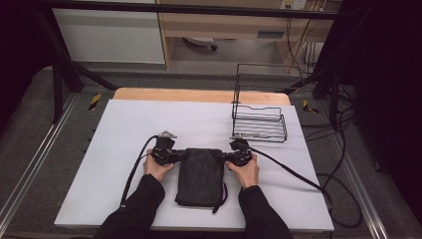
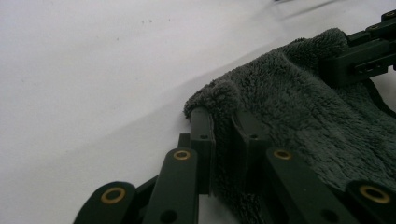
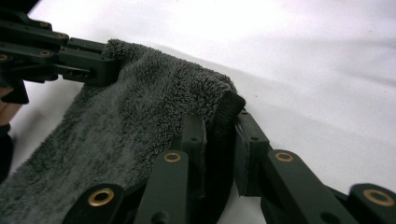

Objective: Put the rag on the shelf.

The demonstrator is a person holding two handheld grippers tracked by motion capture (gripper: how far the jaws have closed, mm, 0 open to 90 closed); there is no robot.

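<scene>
A dark grey fleecy towel point(image 1: 201, 175) lies folded on the white table point(image 1: 124, 129), near the front edge. My left gripper point(image 1: 175, 155) is shut on the towel's far left corner point(image 2: 223, 95), the cloth bunched between its two black jaws. At the far right corner point(image 3: 224, 100), my right gripper point(image 1: 230, 157) is shut on the towel as well. Each gripper view shows the other gripper across the towel, pinching the opposite corner. A person's hands hold both grippers, with dark sleeves coming in from the bottom.
A black wire basket point(image 1: 259, 122) stands at the back right of the table. Cables point(image 1: 293, 172) trail from both grippers across the table. A thin purple-edged strap point(image 1: 222, 195) hangs from the towel's near right side.
</scene>
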